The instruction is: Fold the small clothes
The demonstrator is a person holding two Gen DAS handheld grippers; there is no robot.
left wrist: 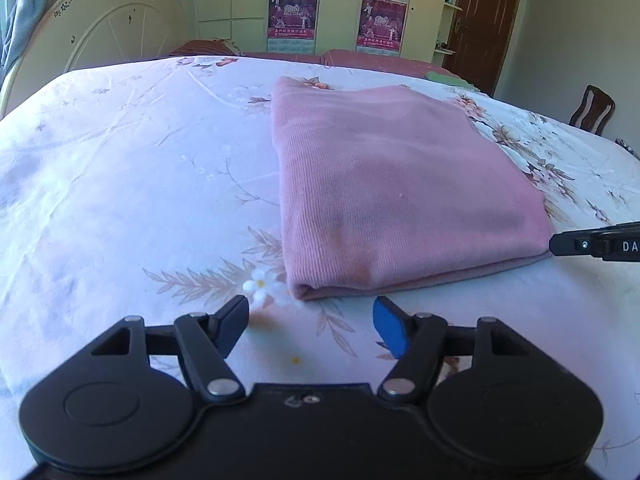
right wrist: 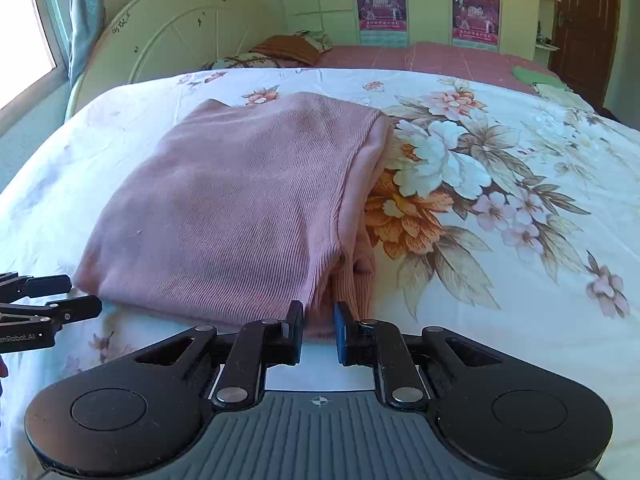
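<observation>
A pink ribbed knit garment (left wrist: 392, 184) lies folded into a flat rectangle on the floral bedsheet (left wrist: 120, 168). My left gripper (left wrist: 310, 312) is open and empty, just short of the garment's near left corner. In the right wrist view the garment (right wrist: 240, 208) lies ahead. My right gripper (right wrist: 319, 320) has its jaws partly closed, with the garment's near right edge between the fingertips; a firm pinch does not show. The right gripper's finger (left wrist: 592, 243) touches the garment's right corner in the left wrist view. The left gripper (right wrist: 60, 300) shows at the left edge.
A white rounded headboard (right wrist: 180, 36) stands at the far left. A reddish blanket (right wrist: 420, 56) and pillows (right wrist: 288, 50) lie beyond the sheet. A green cloth (right wrist: 536, 76) lies far right. A wooden chair (left wrist: 592, 110) and a brown door (left wrist: 484, 16) are at the right.
</observation>
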